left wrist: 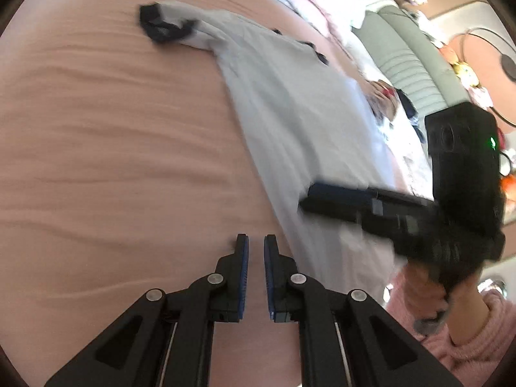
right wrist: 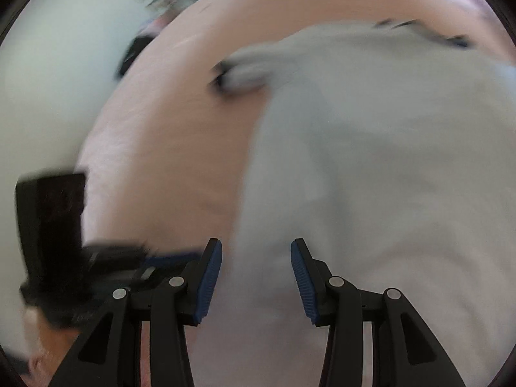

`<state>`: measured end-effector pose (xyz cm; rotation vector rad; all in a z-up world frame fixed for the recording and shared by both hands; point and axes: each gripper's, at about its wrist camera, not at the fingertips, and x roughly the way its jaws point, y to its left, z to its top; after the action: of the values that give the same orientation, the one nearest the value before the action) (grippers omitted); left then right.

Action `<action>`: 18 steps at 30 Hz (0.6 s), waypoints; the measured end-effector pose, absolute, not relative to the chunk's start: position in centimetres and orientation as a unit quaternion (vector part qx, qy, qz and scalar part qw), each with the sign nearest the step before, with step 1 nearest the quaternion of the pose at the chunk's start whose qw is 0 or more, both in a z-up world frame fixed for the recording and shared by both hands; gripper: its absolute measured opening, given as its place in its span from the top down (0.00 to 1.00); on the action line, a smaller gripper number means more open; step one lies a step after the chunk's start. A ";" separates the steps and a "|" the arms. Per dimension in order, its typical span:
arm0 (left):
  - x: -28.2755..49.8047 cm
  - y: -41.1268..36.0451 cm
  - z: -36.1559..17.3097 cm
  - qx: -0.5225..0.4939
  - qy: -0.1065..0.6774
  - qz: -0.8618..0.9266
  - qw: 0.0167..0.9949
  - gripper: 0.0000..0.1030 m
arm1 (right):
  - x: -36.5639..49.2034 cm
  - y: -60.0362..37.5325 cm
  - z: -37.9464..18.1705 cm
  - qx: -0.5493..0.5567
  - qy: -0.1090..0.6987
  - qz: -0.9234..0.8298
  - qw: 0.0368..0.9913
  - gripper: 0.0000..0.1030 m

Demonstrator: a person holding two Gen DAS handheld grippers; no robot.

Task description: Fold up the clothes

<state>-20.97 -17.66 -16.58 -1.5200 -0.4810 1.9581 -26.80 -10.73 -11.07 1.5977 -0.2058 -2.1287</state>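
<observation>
Left wrist, white garment [left wrist: 290, 103] lying diagonally

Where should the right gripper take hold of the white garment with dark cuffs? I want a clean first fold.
Probably the near hem of the white garment with dark cuffs, coming in low from the near side. The garment lies flat on the pink bedsheet, and the open right gripper already points at that edge; the sleeve with its dark cuff lies far off.

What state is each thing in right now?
white garment: spread flat on the bed, unfolded, dark-cuffed sleeve stretched out.
left gripper: narrowly open, empty, over the pink sheet.
right gripper: open wide, empty, over the garment's edge.
</observation>
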 end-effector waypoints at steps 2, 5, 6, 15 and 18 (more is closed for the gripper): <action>-20.8 -16.2 -16.1 -0.567 -0.169 0.733 0.335 0.92 | -27.0 -9.9 -10.4 0.573 -0.066 -0.787 0.219 0.57; -20.3 -14.0 -15.8 -0.568 -0.140 0.721 0.371 0.92 | -27.2 -10.5 -9.7 0.566 -0.040 -0.793 0.219 0.57; -20.0 -13.3 -15.7 -0.568 -0.128 0.717 0.382 0.92 | -27.2 -10.7 -9.9 0.570 -0.034 -0.793 0.213 0.57; -17.3 -11.8 -14.0 -0.553 -0.089 0.700 0.443 0.92 | -26.3 -9.8 -11.2 0.585 -0.037 -0.793 0.167 0.57; -16.7 -11.5 -13.4 -0.546 -0.084 0.703 0.448 0.92 | -25.4 -8.6 -10.6 0.580 -0.034 -0.799 0.154 0.57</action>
<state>-16.69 -11.53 -13.44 -1.3503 -0.2073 1.7395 -25.36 -8.61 -10.58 1.6618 -0.0986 -2.2907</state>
